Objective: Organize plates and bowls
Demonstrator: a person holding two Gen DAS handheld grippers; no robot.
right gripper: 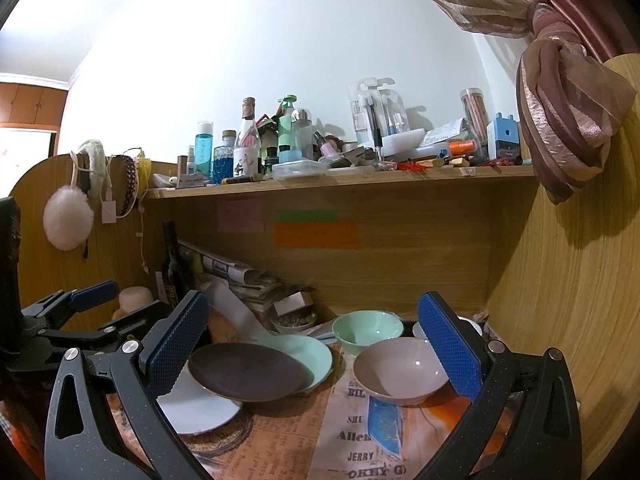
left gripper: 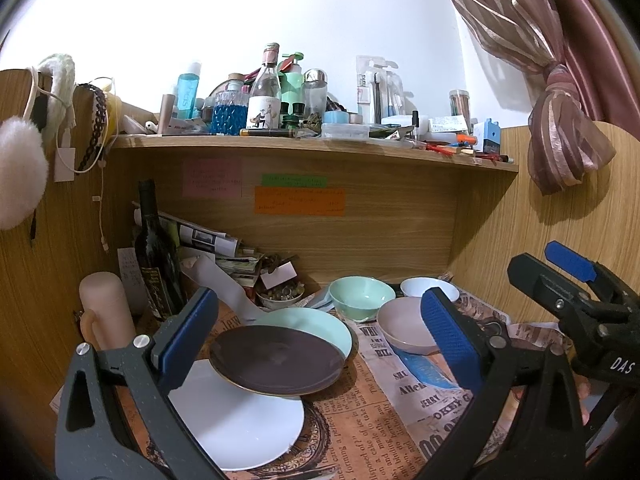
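Jaws wide apart on both grippers, nothing held. Left gripper (left gripper: 320, 340) hovering over the plates; right gripper (right gripper: 316, 356) over the bowls, blue pads spread to either side.

Plates overlapping at left on the tabletop (left gripper: 360, 420) — brown plate (left gripper: 276, 362) on top, tilted, resting across white plate (left gripper: 240, 424) in front and green plate (left gripper: 316, 324) behind. White plate flat on the newspaper cover (right gripper: 352, 436), partly hidden by left finger (left gripper: 188, 332) in the left view.

Bowls at right: pink bowl (right gripper: 400, 370) nearest, upright, empty. Green bowl (right gripper: 366, 330) behind it, upright, just beside the green plate. White bowl (left gripper: 420, 286) furthest right, mostly blocked by the right pad in the right view. Touching or apart between pink and white bowls — cannot tell.

Small dish (left gripper: 280, 296) with bits in it behind the green plate. Dark wine bottle (left gripper: 154, 256) upright at back left, cream cylinder (left gripper: 106, 308) beside it, rolled papers (left gripper: 208, 240) leaning against the back panel. Sticky notes (left gripper: 298, 200) on the back panel. Shelf (left gripper: 312, 146) above crowded with bottles and clutter. Tied curtain (right gripper: 568, 120) hanging at right.
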